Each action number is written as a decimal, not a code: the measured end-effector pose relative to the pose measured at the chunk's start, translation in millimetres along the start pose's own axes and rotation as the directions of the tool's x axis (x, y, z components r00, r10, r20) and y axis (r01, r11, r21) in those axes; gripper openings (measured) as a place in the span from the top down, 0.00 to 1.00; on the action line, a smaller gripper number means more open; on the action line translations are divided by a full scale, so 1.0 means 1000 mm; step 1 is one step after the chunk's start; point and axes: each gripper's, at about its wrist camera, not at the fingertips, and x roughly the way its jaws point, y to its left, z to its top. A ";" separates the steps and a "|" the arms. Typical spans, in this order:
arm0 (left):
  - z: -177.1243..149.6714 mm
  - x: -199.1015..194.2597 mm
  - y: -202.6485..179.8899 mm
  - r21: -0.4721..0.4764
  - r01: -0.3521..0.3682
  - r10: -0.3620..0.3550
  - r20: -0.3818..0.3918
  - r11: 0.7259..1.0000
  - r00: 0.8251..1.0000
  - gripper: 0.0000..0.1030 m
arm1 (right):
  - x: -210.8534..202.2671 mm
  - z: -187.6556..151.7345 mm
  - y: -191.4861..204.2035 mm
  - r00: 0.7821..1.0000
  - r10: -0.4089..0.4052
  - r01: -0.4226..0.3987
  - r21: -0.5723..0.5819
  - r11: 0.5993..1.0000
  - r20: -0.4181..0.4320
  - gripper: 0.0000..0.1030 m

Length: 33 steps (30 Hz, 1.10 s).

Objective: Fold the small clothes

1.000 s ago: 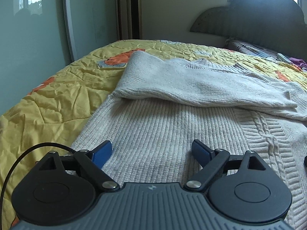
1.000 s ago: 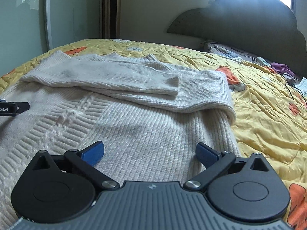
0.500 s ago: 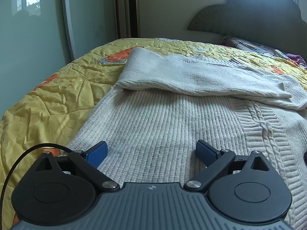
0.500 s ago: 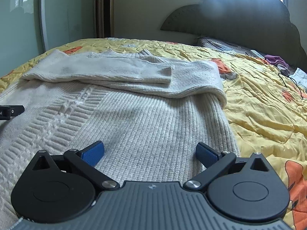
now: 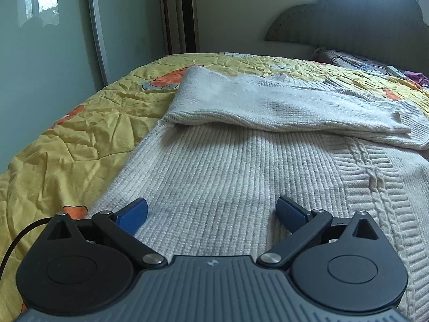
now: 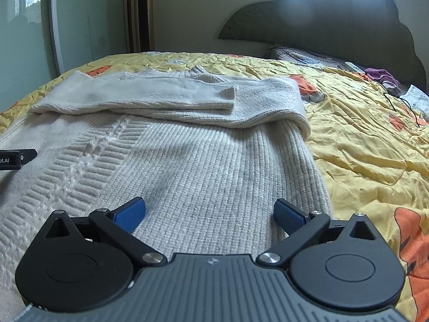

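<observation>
The left gripper (image 5: 211,212) is hovering with jaws spread wide over the near left edge of the cream knit sweater (image 5: 241,177), which is lying flat on the yellow bedspread (image 5: 80,134), sleeves folded across. The right gripper (image 6: 209,212) is likewise gaping, empty, over the sweater's near right edge.

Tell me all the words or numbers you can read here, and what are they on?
"ot.AI": cut-off white letters on the left gripper, seen at the edge of the right wrist view.
Small emblem on each gripper body: no letters readable.
Sweater and bedspread: no words, only pictures.
</observation>
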 end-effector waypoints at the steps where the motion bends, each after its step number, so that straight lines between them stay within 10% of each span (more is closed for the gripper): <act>1: 0.000 -0.001 0.001 -0.003 0.001 -0.001 -0.003 1.000 1.000 0.00 | -0.003 -0.001 -0.001 1.000 0.005 -0.005 0.016 1.000 -0.002 0.00; 33: -0.039 -0.088 0.026 0.109 0.107 -0.103 -0.043 0.988 0.994 0.00 | -0.066 -0.033 0.007 0.999 0.053 -0.053 0.004 0.999 0.009 0.00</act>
